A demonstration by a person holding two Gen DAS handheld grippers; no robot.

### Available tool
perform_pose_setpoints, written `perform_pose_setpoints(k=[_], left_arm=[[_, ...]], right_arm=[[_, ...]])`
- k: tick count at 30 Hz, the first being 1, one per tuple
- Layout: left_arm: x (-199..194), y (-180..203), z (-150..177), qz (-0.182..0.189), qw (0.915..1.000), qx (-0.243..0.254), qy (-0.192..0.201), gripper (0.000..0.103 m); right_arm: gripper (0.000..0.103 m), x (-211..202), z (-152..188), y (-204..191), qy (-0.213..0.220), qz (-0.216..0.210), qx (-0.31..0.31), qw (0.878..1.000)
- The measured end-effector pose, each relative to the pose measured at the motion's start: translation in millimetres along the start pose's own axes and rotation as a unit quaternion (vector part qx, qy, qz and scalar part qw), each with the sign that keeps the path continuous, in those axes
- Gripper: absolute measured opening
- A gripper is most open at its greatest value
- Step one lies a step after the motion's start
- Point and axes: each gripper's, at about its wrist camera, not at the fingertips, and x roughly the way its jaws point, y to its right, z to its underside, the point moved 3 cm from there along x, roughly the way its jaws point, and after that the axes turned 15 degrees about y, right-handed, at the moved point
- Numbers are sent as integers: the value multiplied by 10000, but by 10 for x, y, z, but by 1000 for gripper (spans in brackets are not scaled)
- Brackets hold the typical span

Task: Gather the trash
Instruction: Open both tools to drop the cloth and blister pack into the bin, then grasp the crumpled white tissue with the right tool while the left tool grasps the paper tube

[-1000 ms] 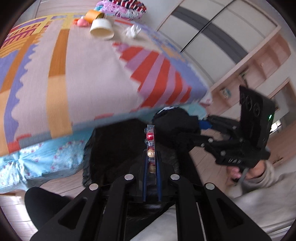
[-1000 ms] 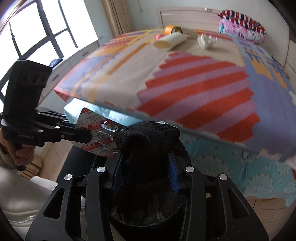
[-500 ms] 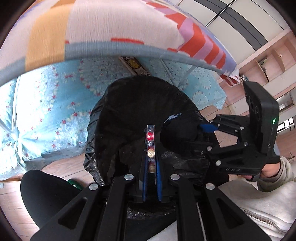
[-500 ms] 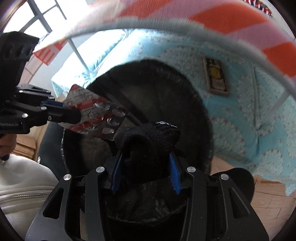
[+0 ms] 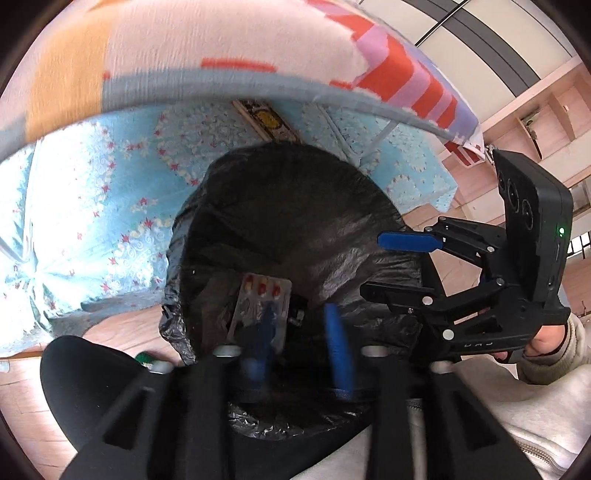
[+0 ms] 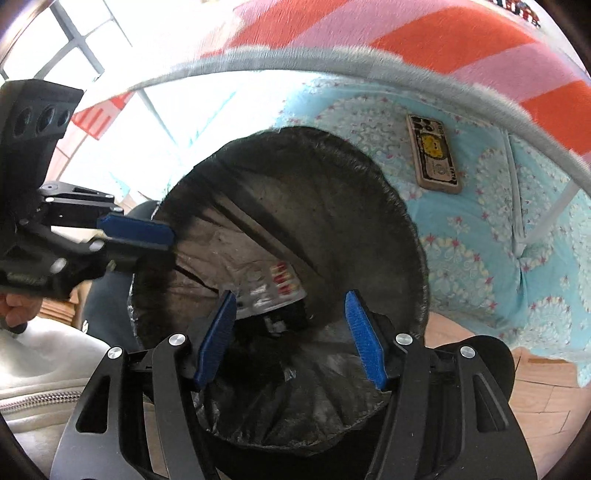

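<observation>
Two hand-held tools hang over the open mouth of a bin lined with a black bag (image 5: pixel 295 229), which stands on a wooden floor just in front of a bed.

The left tool (image 5: pixel 301 332) points steeply down into the bin. Its blue fingers (image 5: pixel 338 354) are blurred and stand apart with nothing between them; its jaws have just been opening. A pill blister pack (image 5: pixel 260 310), silver with red and yellow capsules, lies loose inside the bag, beyond the left finger.

The right tool (image 6: pixel 291 332) also points down into the bin, its blue pads (image 6: pixel 364 341) spread well apart and holding nothing; its jaws have just been opening too. Between and beyond them, deep in the bag, the blister pack lies above a dark object (image 6: pixel 277 321) that is hard to make out.

A hand (image 5: pixel 546 338) in a pale sleeve grips the right tool at the right edge of the left camera's view.

On the far side of the bin, a light blue flowered sheet (image 6: pixel 480 229) covers the side of the bed. A phone in a patterned case (image 6: pixel 434 153) lies against it. Above hangs the edge of a striped blanket (image 6: pixel 424 33) in orange, pink and purple.
</observation>
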Motion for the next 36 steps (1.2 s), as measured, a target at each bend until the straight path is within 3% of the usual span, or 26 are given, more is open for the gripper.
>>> perform_pose_setpoints(k=[1, 20, 24, 36], left_arm=[[-33, 14, -21, -21, 10000, 35, 74, 54], [-725, 200, -600, -27, 9938, 443, 1020, 54], [-829, 195, -776, -220, 9909, 522, 1220, 54], [-988, 231, -1159, -229, 9850, 643, 1584, 54]], right_arm=[[62, -10, -11, 3, 18, 15, 7, 10000], [62, -660, -533, -20, 955, 55, -139, 9953], [62, -774, -644, -10, 1155, 84, -195, 9931], [62, -1026, -989, -42, 1573, 70, -378, 9868]])
